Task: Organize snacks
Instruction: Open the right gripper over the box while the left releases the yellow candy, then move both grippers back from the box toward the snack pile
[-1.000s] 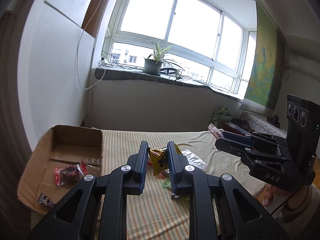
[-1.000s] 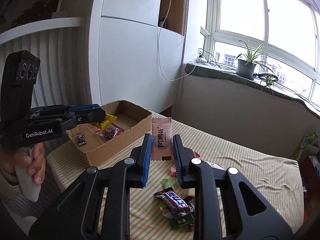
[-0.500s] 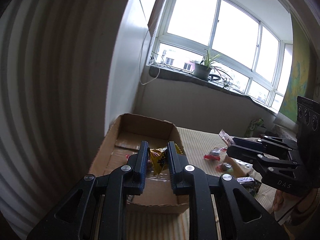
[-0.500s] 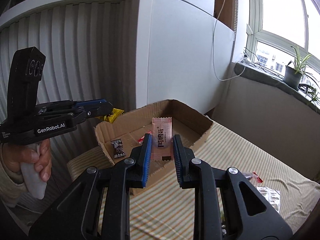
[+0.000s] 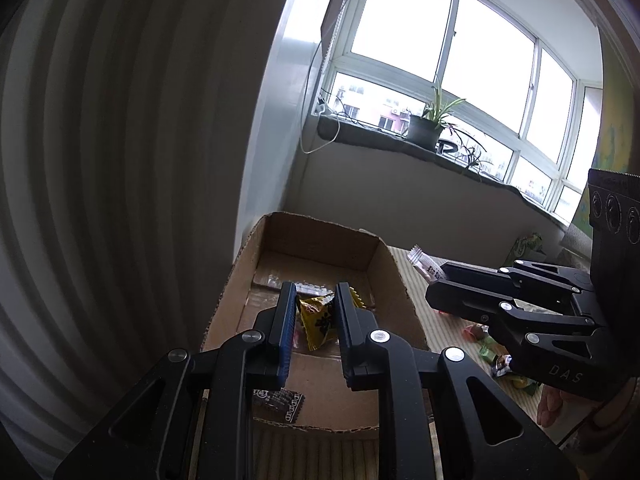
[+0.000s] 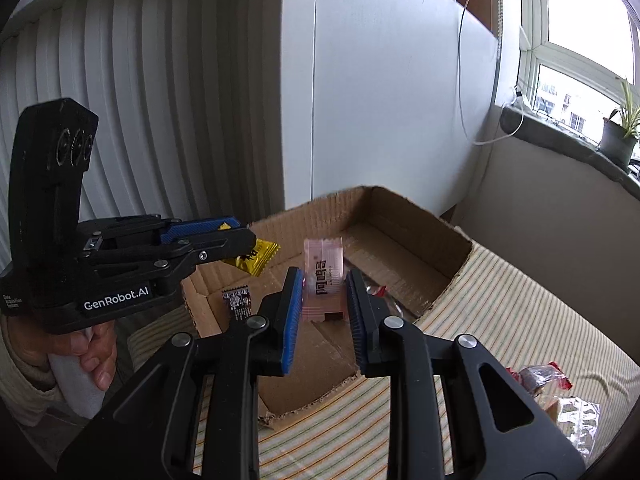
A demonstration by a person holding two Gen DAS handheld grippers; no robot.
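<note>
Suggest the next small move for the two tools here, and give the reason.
Probably open both tools. The left tool grips a yellow packet and the right tool a pink packet, both held above the cardboard box, so releasing should drop them inside.

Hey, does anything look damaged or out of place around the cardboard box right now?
The cardboard box has ragged, torn rims, roughest along its near edge. Several snacks lie loose on the striped cloth outside it. Otherwise nothing stands out.
</note>
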